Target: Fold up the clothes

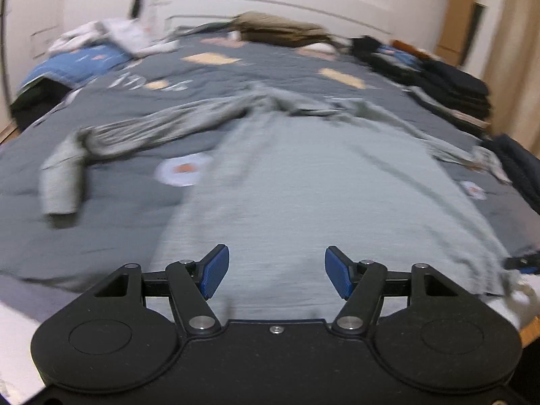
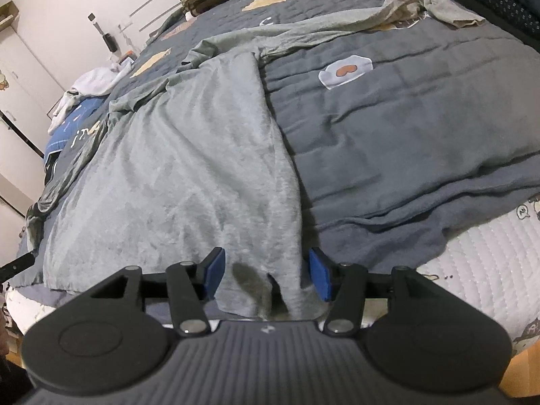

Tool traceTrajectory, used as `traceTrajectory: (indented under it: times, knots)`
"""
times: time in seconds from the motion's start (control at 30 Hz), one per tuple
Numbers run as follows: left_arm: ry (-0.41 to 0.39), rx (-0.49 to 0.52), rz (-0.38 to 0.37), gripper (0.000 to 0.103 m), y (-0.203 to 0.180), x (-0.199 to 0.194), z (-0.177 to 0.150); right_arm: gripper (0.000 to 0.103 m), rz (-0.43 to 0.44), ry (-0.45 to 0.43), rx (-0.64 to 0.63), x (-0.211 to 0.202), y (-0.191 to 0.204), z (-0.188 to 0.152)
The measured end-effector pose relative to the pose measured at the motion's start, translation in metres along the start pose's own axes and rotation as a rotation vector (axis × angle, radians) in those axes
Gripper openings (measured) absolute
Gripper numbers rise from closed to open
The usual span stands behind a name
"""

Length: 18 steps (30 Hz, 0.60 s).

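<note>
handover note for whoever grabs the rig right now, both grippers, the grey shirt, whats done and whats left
Left gripper: open, empty, above the lower part of the grey long-sleeved shirt.
Right gripper: open, hem corner between its pads, not pinched.
Shirt lies spread on the dark grey quilt, hem toward you, both sleeves stretched outward.
Done: shirt laid out; folded dark clothes stacked at the right edge.
Left: no fold made yet; sleeves in, then fold the body.
</note>
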<state>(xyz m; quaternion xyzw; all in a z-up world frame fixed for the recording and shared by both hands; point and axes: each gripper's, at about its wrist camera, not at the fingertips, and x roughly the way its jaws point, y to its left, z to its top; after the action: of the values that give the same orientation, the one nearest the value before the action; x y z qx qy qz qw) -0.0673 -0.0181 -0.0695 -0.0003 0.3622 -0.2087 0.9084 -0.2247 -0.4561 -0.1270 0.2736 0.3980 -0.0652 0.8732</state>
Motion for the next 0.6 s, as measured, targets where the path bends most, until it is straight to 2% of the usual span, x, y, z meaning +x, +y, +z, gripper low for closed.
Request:
traceTrajectory:
  times: [0.13, 0.27, 0.33, 0.5, 0.57, 0.6]
  knots:
    - [0.042, -0.005, 0.049, 0.062, 0.034, 0.002, 0.003, 0.054, -0.004, -0.001, 0.001, 0.003, 0.007, 0.001]
    - [0.083, -0.034, 0.045, 0.061, 0.057, 0.009, -0.001, 0.054, -0.008, 0.008, 0.010, 0.009, 0.010, 0.002]
    - [0.097, -0.034, 0.040, 0.058, 0.061, 0.014, -0.004, 0.054, -0.014, 0.011, 0.006, 0.012, 0.013, 0.002]
    - [0.144, -0.034, 0.018, 0.058, 0.067, 0.026, -0.011, 0.052, -0.028, 0.019, -0.021, 0.019, 0.020, -0.001]
    - [0.156, -0.027, 0.000, 0.052, 0.067, 0.031, -0.014, 0.045, -0.015, 0.021, -0.009, 0.020, 0.020, -0.001]
    - [0.158, -0.019, -0.002, 0.043, 0.066, 0.033, -0.015, 0.030, -0.008, 0.021, 0.001, 0.021, 0.019, 0.000]
